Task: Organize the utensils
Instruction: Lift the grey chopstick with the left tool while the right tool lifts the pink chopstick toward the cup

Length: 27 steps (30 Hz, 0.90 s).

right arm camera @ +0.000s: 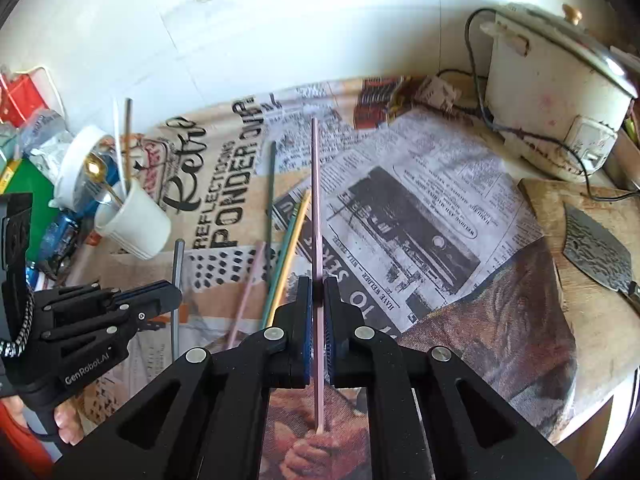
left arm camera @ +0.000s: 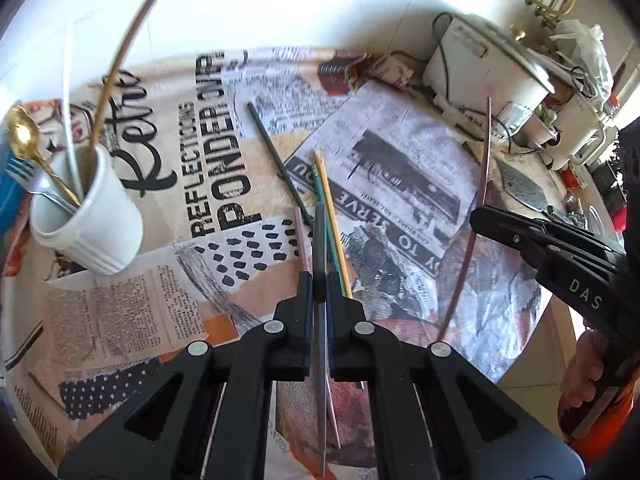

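Grippers first, both angled steeply down over the table (right arm camera: 500,320). Left gripper (left arm camera: 319,280) is clamped on a grey chopstick (left arm camera: 320,248) that runs straight along its fingers, lifted clear of the newspaper-print cloth (left arm camera: 132,320). Right gripper (right arm camera: 318,284) is clenched on a pink chopstick (right arm camera: 316,200), likewise raised and pointing away from the camera; from the left wrist view that gripper reaches in from the right edge, a hand (left arm camera: 580,376) under its handle. Beyond the fingertips, loose chopsticks lie on the cloth: a yellow chopstick (right arm camera: 294,236) and a teal chopstick (right arm camera: 284,256) side by side, a second pink one (right arm camera: 248,284), a dark green chopstick (right arm camera: 271,192). Farther left stands a white cup (right arm camera: 136,220), tilted in view, holding a gold spoon (left arm camera: 24,136), a fork (left arm camera: 20,170) and two sticks. At the far right sits a white cooker (right arm camera: 552,96).
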Motion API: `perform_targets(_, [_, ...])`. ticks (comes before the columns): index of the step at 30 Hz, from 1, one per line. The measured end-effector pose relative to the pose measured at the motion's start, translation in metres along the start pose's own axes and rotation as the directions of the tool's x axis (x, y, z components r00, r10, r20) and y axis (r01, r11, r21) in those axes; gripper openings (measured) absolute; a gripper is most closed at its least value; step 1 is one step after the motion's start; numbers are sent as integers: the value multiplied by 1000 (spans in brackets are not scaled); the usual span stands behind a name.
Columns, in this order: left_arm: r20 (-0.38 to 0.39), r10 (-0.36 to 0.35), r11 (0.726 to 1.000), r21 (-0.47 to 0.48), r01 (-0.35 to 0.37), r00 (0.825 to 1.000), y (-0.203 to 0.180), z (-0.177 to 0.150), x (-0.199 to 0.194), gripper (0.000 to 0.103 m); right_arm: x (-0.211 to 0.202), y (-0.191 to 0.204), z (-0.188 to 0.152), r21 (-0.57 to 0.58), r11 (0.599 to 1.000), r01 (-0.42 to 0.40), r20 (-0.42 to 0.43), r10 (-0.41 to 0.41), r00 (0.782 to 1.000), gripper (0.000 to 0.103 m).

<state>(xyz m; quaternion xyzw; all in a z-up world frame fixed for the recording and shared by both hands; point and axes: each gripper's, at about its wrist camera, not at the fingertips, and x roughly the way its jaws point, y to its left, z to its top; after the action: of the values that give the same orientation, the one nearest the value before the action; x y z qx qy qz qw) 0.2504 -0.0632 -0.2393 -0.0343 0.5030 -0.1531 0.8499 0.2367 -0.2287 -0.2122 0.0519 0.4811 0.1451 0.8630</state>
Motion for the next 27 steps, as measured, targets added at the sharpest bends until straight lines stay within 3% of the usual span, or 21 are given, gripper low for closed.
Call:
perform_targets(7, [90,36,999,1,-36,995,-8,-12,-36,4,-30,12,-2,-14,1000,-22,67,23,998,5])
perform_targets(14, [194,58,998,-43,-51,979,-8,-20,-69,4,-52,24,2,-37,998,-47,136,51,989,5])
perform_targets(27, [372,123,992,-83,-99,920,0,-8,-125,4,-73,54,21,-126,987,-96,214,121,969,5])
